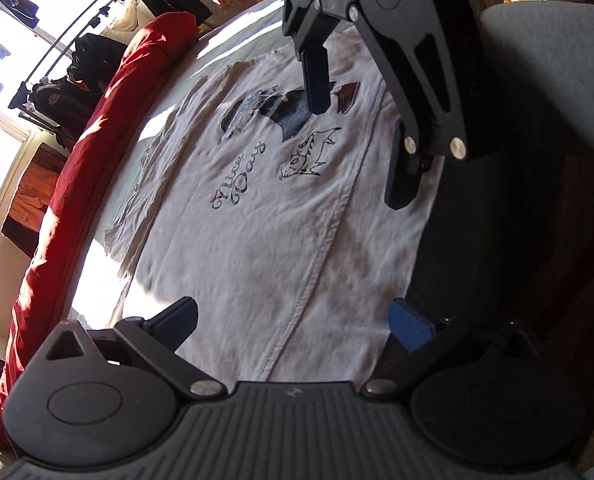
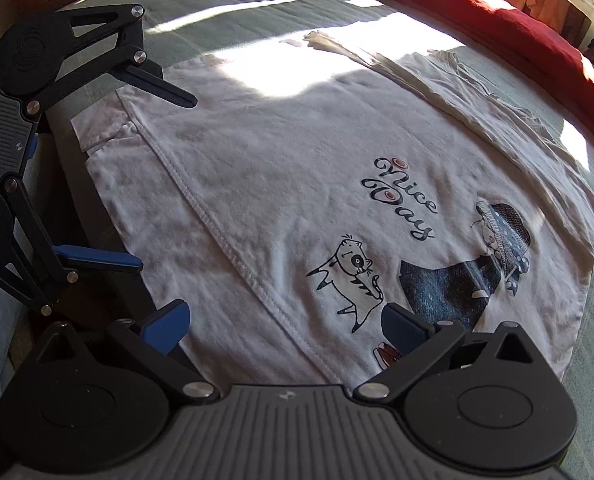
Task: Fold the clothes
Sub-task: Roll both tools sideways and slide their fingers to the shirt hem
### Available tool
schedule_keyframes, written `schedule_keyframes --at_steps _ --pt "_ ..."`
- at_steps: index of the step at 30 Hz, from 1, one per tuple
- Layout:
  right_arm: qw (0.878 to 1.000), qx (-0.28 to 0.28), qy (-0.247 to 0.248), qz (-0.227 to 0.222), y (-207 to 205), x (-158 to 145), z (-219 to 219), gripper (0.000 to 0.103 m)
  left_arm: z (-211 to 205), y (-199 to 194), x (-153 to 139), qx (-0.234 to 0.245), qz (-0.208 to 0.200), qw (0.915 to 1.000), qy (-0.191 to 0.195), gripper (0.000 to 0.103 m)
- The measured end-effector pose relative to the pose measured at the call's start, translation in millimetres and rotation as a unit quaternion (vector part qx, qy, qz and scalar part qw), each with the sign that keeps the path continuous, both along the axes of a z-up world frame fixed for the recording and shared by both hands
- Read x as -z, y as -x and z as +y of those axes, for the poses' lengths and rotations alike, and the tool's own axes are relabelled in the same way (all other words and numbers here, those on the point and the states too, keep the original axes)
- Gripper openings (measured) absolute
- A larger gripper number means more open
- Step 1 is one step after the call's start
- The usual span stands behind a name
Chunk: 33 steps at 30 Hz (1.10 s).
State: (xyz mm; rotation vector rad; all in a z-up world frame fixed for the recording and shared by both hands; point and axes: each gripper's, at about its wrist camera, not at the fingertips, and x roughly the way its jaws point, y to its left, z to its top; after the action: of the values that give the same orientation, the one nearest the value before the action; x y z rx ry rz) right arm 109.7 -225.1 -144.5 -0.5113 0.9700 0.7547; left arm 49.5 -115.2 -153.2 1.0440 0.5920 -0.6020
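Note:
A white T-shirt (image 1: 257, 220) (image 2: 297, 160) with a "Nice Day" cat print lies flat on a grey-green bed (image 2: 237, 12). A stitched hem (image 2: 217, 240) runs diagonally across it, and its far side is folded into a narrow strip (image 2: 477, 92). My left gripper (image 1: 297, 314) (image 2: 165, 182) is open over the shirt's near corner, with nothing between its fingers. My right gripper (image 2: 285, 322) (image 1: 359, 132) is open too, above the printed end by the cat drawing, and holds nothing.
A red blanket (image 1: 97, 140) (image 2: 517, 20) is bunched along the bed's far edge. Behind it stands a rack of dark clothes (image 1: 97, 52) by bright windows. A dark gap (image 1: 497, 240) borders the shirt's near edge. Sunlit patches (image 2: 277, 68) cross the bed.

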Motion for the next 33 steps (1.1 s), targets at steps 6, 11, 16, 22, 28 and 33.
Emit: schedule_keyframes --at_steps 6,11,16,22,28,33 --pt "0.999 0.035 -0.015 0.003 -4 -9 -22 0.103 -11 10 3 0.046 -0.035 0.9979 -0.028 0.102" --pt "0.998 0.061 -0.023 -0.002 -6 -13 -36 0.103 -30 13 13 0.087 -0.045 0.9944 -0.039 0.102" --pt "0.996 0.076 -0.036 -0.002 -7 -17 -39 0.103 -44 4 14 0.093 -0.057 0.9937 -0.026 0.103" --pt "0.996 0.076 -0.036 -0.012 -4 -20 -42 0.103 -33 0 16 0.094 -0.084 0.9909 -0.047 0.103" --pt "0.996 0.080 -0.035 -0.015 -2 -21 -48 0.103 -5 4 17 0.076 -0.111 0.9891 -0.059 0.103" --pt "0.996 0.081 -0.036 -0.018 0 -23 -47 0.103 5 14 21 0.087 -0.156 0.9815 -0.070 0.103"
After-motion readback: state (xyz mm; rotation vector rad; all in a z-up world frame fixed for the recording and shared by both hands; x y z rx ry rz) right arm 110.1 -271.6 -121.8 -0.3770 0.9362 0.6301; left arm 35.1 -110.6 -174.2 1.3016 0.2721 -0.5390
